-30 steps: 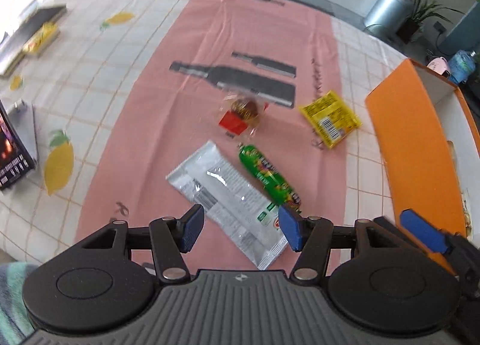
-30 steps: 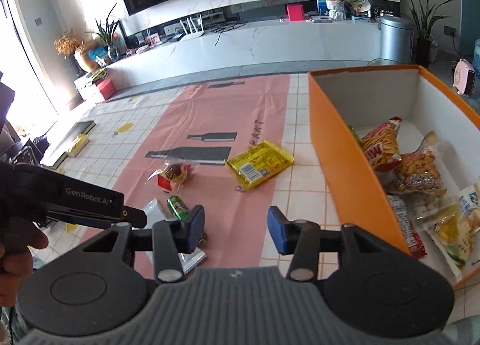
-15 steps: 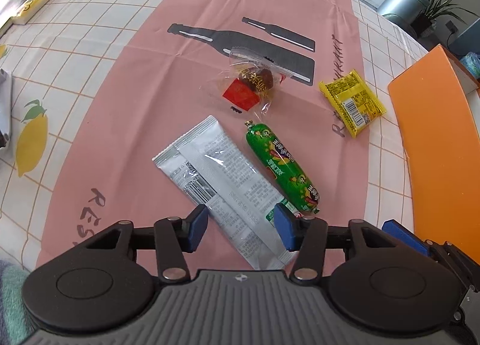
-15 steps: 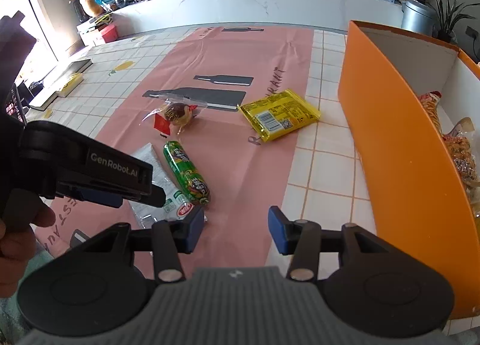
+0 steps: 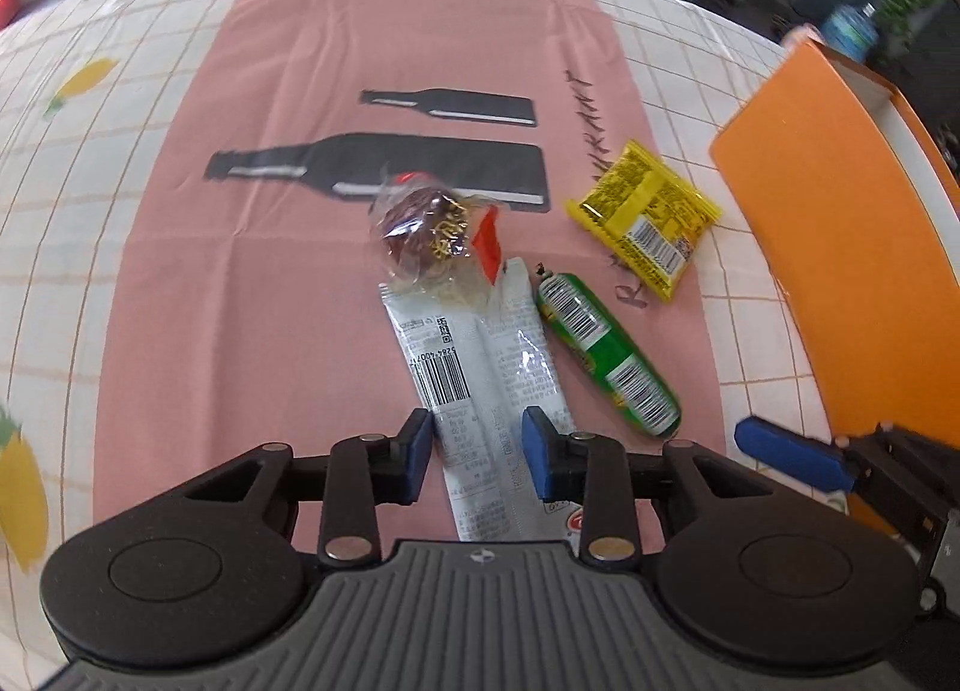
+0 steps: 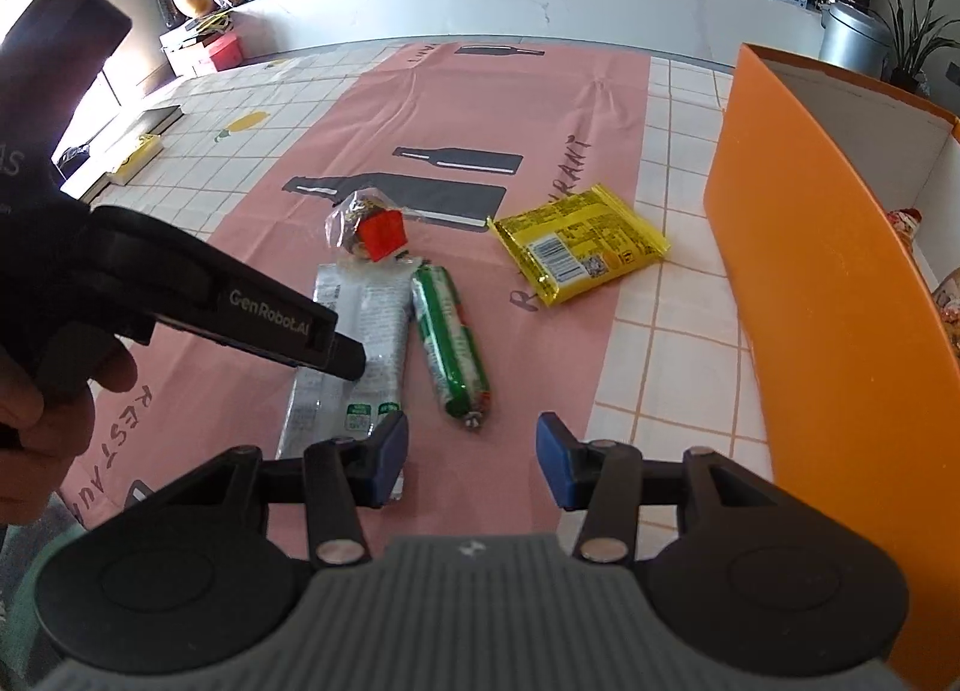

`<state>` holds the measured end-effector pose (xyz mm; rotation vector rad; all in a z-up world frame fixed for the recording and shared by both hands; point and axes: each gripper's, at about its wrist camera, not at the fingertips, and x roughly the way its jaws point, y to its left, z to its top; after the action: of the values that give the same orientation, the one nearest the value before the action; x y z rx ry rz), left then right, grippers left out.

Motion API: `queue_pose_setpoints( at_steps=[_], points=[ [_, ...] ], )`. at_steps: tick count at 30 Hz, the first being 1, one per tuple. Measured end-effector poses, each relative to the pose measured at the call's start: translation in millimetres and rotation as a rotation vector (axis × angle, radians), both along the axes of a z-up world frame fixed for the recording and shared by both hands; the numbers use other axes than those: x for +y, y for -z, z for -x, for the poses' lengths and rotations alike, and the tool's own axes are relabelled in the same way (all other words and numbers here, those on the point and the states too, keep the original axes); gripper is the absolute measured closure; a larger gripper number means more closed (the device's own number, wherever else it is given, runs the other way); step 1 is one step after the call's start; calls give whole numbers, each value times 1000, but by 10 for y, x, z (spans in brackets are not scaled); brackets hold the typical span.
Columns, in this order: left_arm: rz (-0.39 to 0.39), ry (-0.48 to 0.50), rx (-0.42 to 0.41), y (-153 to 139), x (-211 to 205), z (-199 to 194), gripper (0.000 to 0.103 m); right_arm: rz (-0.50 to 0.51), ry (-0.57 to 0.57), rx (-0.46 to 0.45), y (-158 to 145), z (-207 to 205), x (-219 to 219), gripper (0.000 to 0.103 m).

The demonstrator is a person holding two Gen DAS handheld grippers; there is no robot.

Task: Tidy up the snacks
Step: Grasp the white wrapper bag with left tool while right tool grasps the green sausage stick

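Left gripper (image 5: 477,454) low over pink mat (image 5: 270,283), jaws parted. Silver packet (image 5: 480,367) lying lengthwise between the blue fingertips (image 5: 418,451), running forward from under the gripper body; contact with the pads unclear. Green sausage (image 5: 606,358) just right of the right finger, beside the packet. Clear-wrapped dark sweet (image 5: 429,235) straight ahead, overlapping the packet's far end. Yellow packet (image 5: 651,226) ahead to the right. Orange box (image 5: 840,247) far right. Right gripper (image 5: 792,454) showing one blue finger at lower right.

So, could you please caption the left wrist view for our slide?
Open left tongs straddle a long silver foil snack packet, beside a green sausage-shaped snack on the pink cloth.
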<state>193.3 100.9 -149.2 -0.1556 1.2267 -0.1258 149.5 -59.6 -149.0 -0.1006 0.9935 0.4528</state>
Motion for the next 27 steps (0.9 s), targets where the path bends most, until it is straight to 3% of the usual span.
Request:
queue_pose_setpoints(
  at_steps=[3,5,8,12,18,23,27],
  points=[
    [-33,38,-10,-18,14,-52,63,18,-14,-22,-4,-76,57,57],
    [-47,41,-17,-33,37,-61,56,43,-26,-48,-14,-137,97,57],
    [-9,-11,-10,-33,117,-46,42,87,-47,-88,-14,-238,142,57],
    [63,-93,-16,-39,180,-2,41,86,-64,-89,25,-384,156,57],
    [97,-189,-8,-36,267,63,38,51,-112,-75,97,-443,236,69],
    [130,-216,9,-2,288,77,37,-14,-109,-33,157,-456,246,89],
    [143,-208,0,28,228,85,35,-25,-86,-25,165,-421,198,89]
  ],
)
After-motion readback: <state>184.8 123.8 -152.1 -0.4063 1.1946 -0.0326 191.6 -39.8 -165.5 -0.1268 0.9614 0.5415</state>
